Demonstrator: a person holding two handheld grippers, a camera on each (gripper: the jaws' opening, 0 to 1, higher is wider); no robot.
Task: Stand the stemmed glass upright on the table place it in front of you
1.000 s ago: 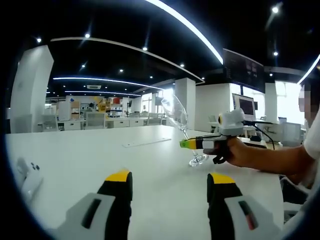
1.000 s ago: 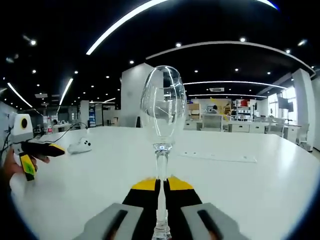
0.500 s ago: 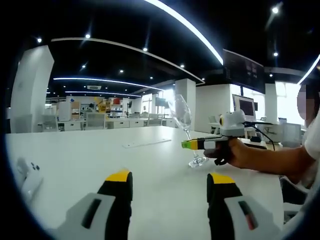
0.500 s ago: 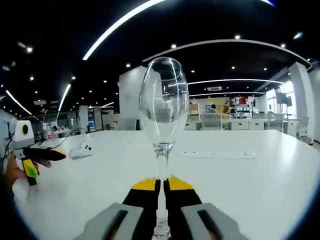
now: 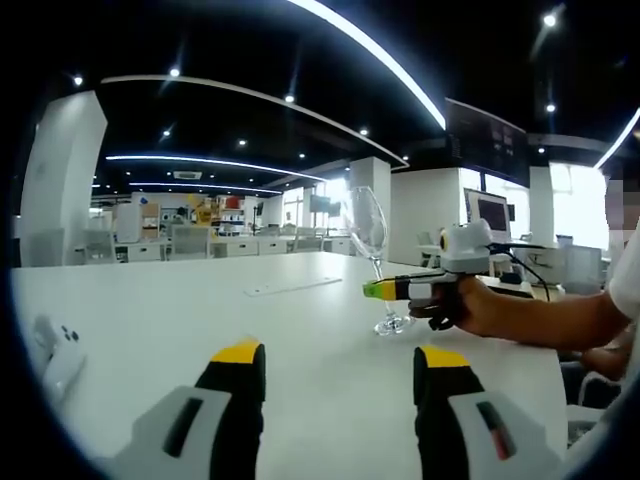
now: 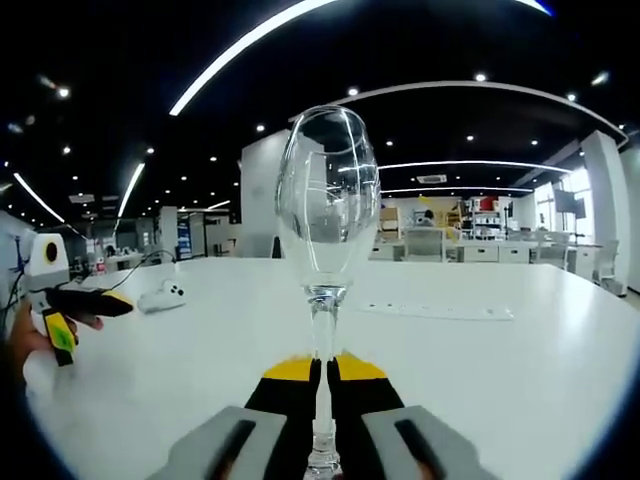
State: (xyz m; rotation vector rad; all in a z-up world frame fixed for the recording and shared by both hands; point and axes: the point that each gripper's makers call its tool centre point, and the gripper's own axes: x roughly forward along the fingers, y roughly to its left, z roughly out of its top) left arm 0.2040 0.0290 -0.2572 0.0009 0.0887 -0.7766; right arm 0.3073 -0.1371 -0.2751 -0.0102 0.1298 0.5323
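Observation:
The clear stemmed glass (image 5: 369, 226) stands nearly upright, its foot on the white table (image 5: 150, 300) at right of centre in the left gripper view. My right gripper (image 5: 378, 289) reaches in from the right, held by a hand, and is shut on the stem. In the right gripper view the glass (image 6: 328, 205) rises straight ahead, with the stem pinched between the yellow-tipped jaws of my right gripper (image 6: 322, 371). My left gripper (image 5: 340, 356) is open over bare table, short of the glass. That left gripper (image 6: 88, 315) also shows at the far left of the right gripper view.
A white game controller (image 5: 58, 352) lies on the table at the left; it is the same controller (image 6: 160, 294) seen beyond the left gripper. A flat pale plate (image 5: 293, 286) lies further back. Desks, chairs and monitors fill the room behind.
The glass has swung from leaning left to nearly upright, still gripped by the stem. The left gripper has not moved.

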